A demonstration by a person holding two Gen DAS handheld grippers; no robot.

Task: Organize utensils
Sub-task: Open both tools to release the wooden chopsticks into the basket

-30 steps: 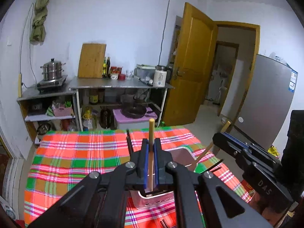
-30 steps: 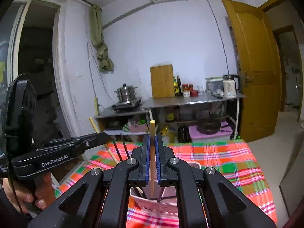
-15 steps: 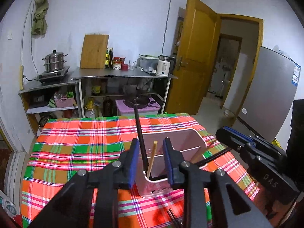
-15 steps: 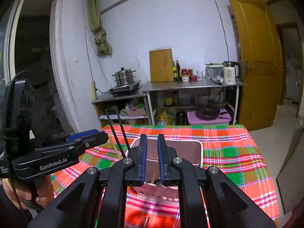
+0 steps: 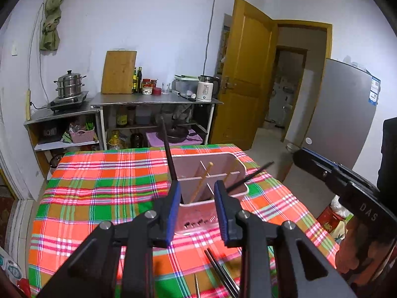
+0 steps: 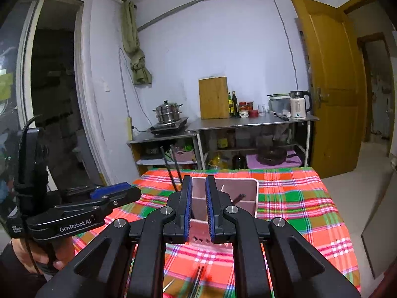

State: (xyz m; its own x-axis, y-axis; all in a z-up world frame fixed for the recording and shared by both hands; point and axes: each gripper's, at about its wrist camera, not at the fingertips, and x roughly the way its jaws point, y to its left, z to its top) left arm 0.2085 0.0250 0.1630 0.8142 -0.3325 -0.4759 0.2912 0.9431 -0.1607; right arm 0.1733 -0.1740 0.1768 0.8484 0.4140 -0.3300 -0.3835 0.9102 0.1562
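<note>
Lying nearest the cameras, on the checked cloth of the surface [image 5: 104, 188] just this side of the pink caddy [image 5: 235, 160], are the utensils not yet sorted: a pair of dark chopsticks [image 5: 218, 270] and, beside them, a slim pale one [image 5: 197, 285] whose far tip alone shows. They look light, thin and rigid, and probably slick, so each would roll or pivot if pinched near an end. A hold close to mid-length, pads squarely across the shaft, seems safest; lifting one end first off the soft cloth may help the pads get under it.

Both tools are empty. The left tool [image 5: 197, 193] has just been opening and stands with its blue pads apart, nothing between them. The right tool [image 6: 198, 193] has parted only to a narrow gap and also grips nothing.

Beyond the pads sits the caddy itself, a thin-walled plastic box with inner dividers, likely light enough to slide if knocked. In its near compartment a wooden chopstick [image 5: 202, 182] leans; another pale stick [image 5: 230, 171] leans just past the divider. A long black chopstick [image 5: 167, 149] juts up at the caddy's left edge, another black one [image 5: 250, 175] slants out over its right rim.
</note>
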